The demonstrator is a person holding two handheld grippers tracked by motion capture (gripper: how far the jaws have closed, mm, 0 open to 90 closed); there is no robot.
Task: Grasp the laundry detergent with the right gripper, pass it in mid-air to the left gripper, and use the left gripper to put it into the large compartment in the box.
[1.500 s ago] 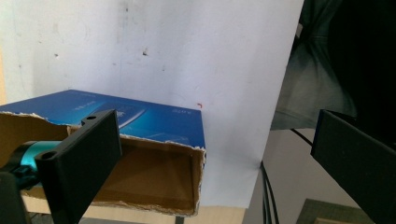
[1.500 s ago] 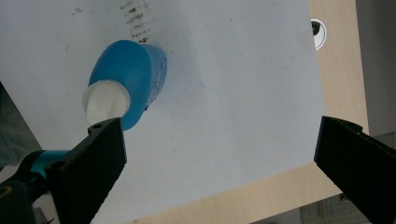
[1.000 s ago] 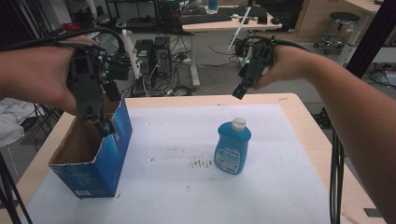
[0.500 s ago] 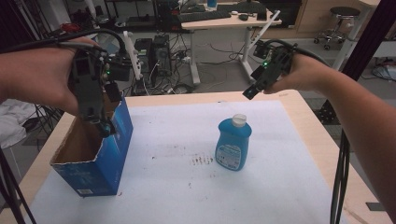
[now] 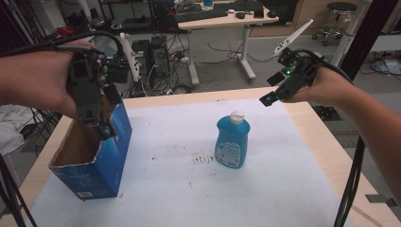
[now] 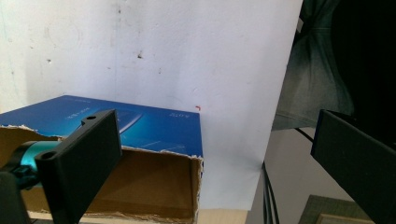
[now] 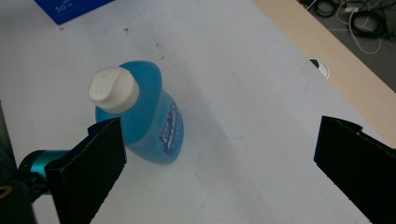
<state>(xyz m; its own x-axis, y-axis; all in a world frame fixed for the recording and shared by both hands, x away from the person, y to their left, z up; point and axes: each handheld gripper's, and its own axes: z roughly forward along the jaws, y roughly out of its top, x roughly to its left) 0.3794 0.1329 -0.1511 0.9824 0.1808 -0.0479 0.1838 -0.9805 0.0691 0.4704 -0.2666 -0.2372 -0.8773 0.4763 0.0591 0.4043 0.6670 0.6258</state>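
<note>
A blue plastic bottle with a white cap (image 5: 232, 140) stands upright mid-desk (image 5: 293, 189). The right hand-held gripper (image 5: 273, 96) hangs above its far right, jaws spread. The left hand-held gripper (image 5: 101, 126), also spread, hovers over the open blue cardboard box (image 5: 101, 161) at left.

A: Evenly lit from overhead in the high view; soft, short shadow beside the blue bottle (image 5: 231, 140) on the white table cover (image 5: 189, 189). Room behind dimmer.

B: Bright cover in both gripper views, almost washed out. Black jaws near the lens blurred. Dark, murky right edge in the left gripper view. Mild softness throughout.
</note>
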